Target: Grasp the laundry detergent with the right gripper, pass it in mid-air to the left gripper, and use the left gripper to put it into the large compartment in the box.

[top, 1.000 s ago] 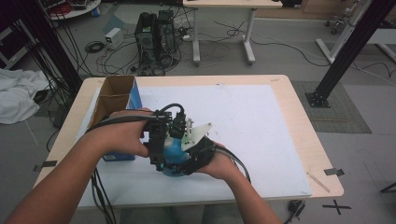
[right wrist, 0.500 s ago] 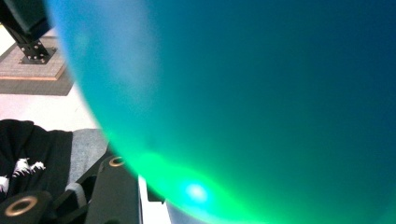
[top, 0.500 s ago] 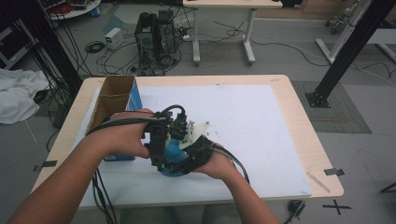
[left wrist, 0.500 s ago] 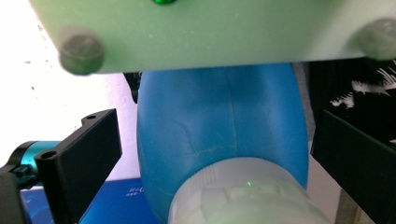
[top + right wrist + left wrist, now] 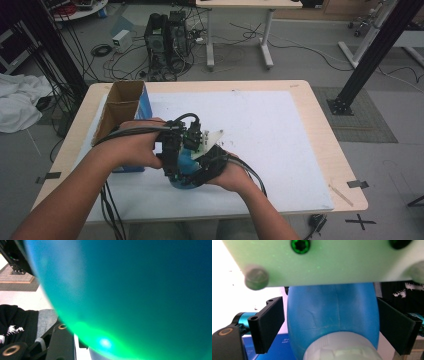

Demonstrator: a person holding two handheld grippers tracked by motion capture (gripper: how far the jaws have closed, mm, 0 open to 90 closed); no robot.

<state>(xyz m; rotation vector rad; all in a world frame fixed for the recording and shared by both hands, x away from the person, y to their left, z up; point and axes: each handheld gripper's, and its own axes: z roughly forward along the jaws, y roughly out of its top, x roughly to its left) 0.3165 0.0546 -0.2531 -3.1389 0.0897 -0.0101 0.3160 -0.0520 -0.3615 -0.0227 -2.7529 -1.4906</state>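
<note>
both forearms reach in low and meet; left tool (image 5: 172, 152) has just been closing its jaws, pads flanking a blue bottle (image 5: 332, 320); right tool (image 5: 207, 167) clamps it.

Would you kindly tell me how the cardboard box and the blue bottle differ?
The cardboard box stands on the table; the blue bottle lies between the jaws of the left gripper, which have just been closing. The box is angular and open-topped; the bottle is rounded and capped. Both show blue surfaces.
</note>
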